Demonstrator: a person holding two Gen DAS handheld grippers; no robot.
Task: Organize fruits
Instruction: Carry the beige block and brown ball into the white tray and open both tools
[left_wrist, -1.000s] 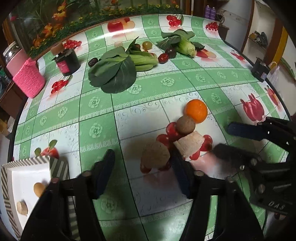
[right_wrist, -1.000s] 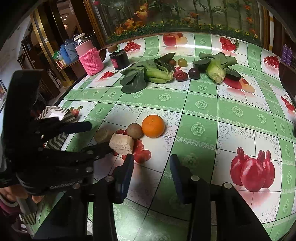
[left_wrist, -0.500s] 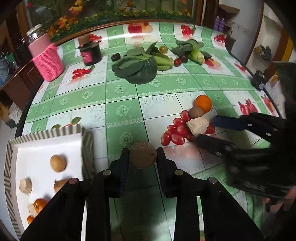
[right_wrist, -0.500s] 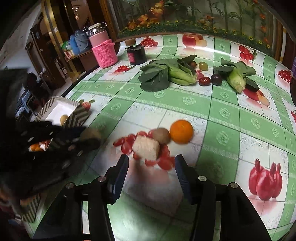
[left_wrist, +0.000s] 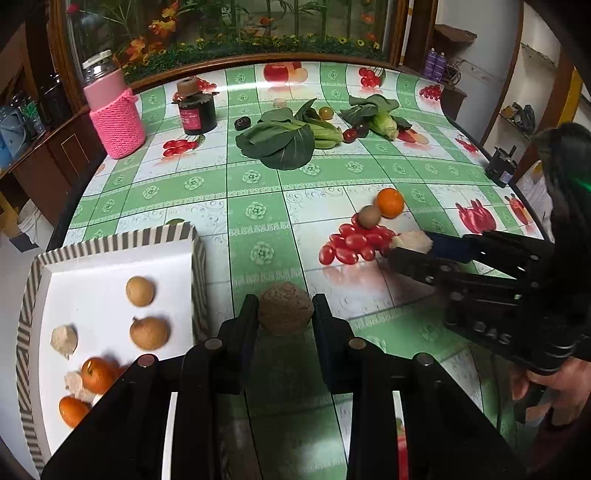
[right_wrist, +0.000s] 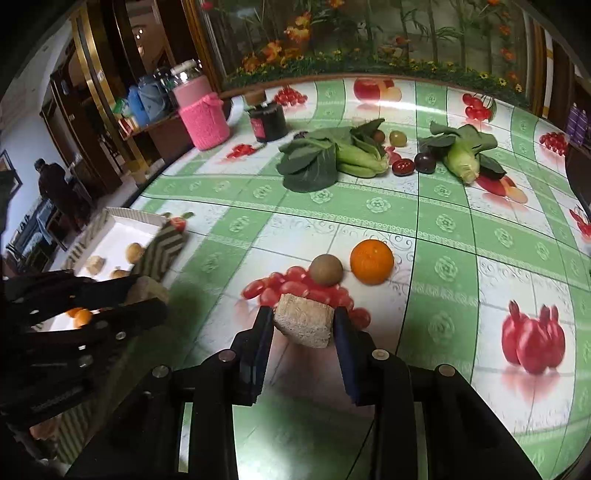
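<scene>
While left gripper (left_wrist: 284, 308) clamps brown rough fruit (left_wrist: 285, 308) just right of striped tray (left_wrist: 197, 258) edge, right gripper (right_wrist: 303, 325) jaws closing on pale cube chunk (right_wrist: 303, 325), pads touching its sides. Kiwi (right_wrist: 325, 270) and orange (right_wrist: 372, 261) just beyond chunk, touching-close pair. Open tablecloth (right_wrist: 443, 266) right and far, up to greens (right_wrist: 325, 158). Tray floor bare at far half.

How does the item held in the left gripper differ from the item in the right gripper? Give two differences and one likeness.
The brown fruit in the left gripper is rounded and dark brown; the pale chunk in the right gripper is blocky, flat-faced and beige. Both sit between gripper fingers, rough-surfaced; the right jaws are closing.
</scene>
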